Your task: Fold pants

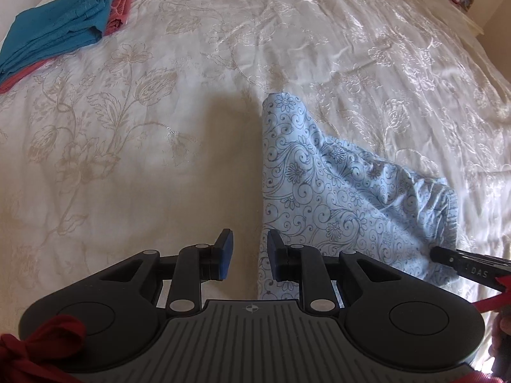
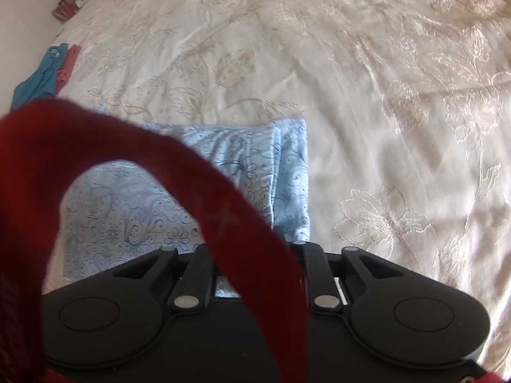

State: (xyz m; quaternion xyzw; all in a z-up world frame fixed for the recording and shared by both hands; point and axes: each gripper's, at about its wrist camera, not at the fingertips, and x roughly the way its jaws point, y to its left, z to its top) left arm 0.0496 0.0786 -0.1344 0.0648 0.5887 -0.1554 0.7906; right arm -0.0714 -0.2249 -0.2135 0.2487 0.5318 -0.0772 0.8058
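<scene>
Pants: light-blue pants (image 1: 322, 185) with a dark scroll-and-flower print lie partly folded on the bed, at 4 o'clock in the left wrist view, one narrow end reaching up toward centre frame
Same pants, right wrist view: the garment (image 2: 134, 210) fills 8 o'clock, its layered folded edge upright at centre
Left gripper: the left gripper (image 1: 249, 257) points steeply down at 6 o'clock, blue pads parted with a clear gap; the pants' left edge runs just beside the right pad, nothing pinched between them
Right gripper: the right gripper (image 1: 436, 252) enters at 4 o'clock in the left view, tip at the pants' gathered edge; cannot tell how wide its fingers stand or whether cloth is caught, since a red strap (image 2: 223, 217) hides them in its own camera
Bedspread: cream bedspread (image 1: 198, 73) with embroidered flowers
Other clothes: folded teal garment (image 1: 60, 22) on a coral garment (image 1: 119, 8), 10 o'clock, well apart from the pants
</scene>
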